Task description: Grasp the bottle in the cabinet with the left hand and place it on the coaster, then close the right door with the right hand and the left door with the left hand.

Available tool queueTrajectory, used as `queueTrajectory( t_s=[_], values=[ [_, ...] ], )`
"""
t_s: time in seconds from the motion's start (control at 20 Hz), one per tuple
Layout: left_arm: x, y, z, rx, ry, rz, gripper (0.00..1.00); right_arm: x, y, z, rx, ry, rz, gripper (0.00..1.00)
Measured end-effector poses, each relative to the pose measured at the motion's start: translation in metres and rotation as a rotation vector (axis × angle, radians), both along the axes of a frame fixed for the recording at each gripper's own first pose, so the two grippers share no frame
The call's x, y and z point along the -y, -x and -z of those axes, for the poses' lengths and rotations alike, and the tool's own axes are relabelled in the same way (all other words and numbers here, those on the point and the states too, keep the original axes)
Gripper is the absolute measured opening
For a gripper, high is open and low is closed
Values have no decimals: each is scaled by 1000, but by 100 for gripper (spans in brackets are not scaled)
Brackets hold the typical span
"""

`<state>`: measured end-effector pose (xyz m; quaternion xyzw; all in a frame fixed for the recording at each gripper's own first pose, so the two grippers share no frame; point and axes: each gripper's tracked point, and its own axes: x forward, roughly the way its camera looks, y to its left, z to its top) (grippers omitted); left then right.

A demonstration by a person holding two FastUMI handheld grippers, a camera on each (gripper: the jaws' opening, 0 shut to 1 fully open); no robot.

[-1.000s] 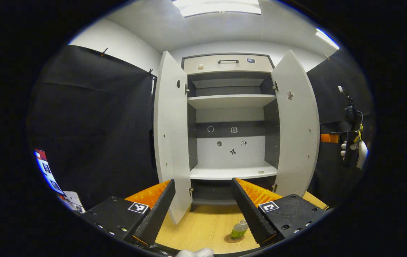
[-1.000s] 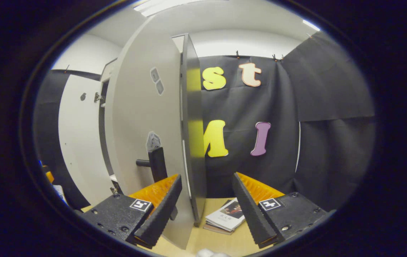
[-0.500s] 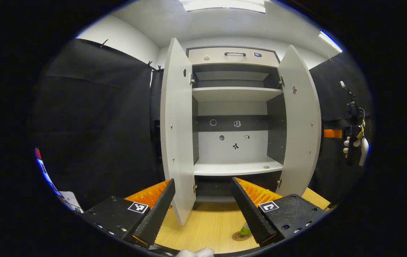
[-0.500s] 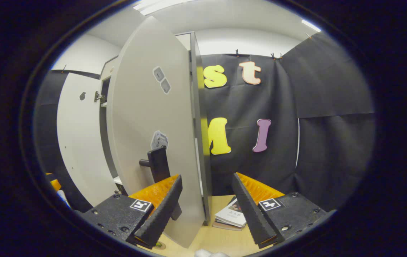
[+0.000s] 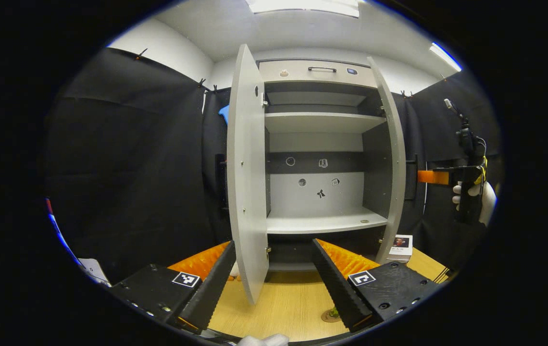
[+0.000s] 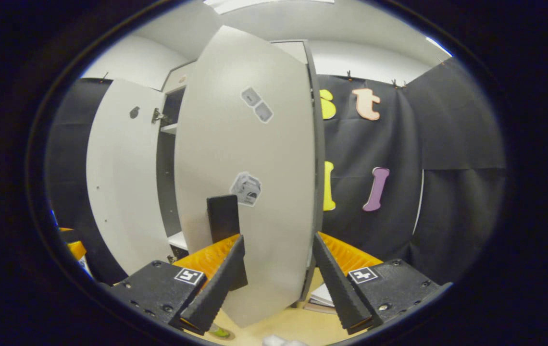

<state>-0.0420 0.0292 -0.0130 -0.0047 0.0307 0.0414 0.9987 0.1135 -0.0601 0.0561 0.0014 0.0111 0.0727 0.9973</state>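
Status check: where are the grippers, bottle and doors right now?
Both grippers open, left and right. Bottle on coaster. Right door partly swung in, left door open. Nothing blocking.

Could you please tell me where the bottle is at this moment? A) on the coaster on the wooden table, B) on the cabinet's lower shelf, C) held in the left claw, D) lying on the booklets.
A: in the left gripper view the bottle stands on the coaster on the table, partly behind the open left claw.
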Motion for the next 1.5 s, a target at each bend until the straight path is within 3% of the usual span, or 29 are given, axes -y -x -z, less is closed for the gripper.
queueTrajectory(
  t_s=[0.3, 0.65, 1.1, 1.3, 1.5],
  values=[
    [-14, -2, 0, 3, -1, 7, 96, -39, 12, 12, -23, 16, -58, 95],
    [-40, -5, -1, 14, -7, 1, 96, -59, 35, 33, -52, 0, -64, 93],
    [-148, -37, -9, 34, -56, -73, 96, -82, 78, 101, -189, -10, -14, 95],
    [-198, -68, -11, 41, -86, -116, 96, -87, 103, 110, -209, 11, 23, 95],
    [-217, -100, -20, 59, -78, -109, 96, -82, 124, 110, -224, 13, 68, 95]
  ],
)
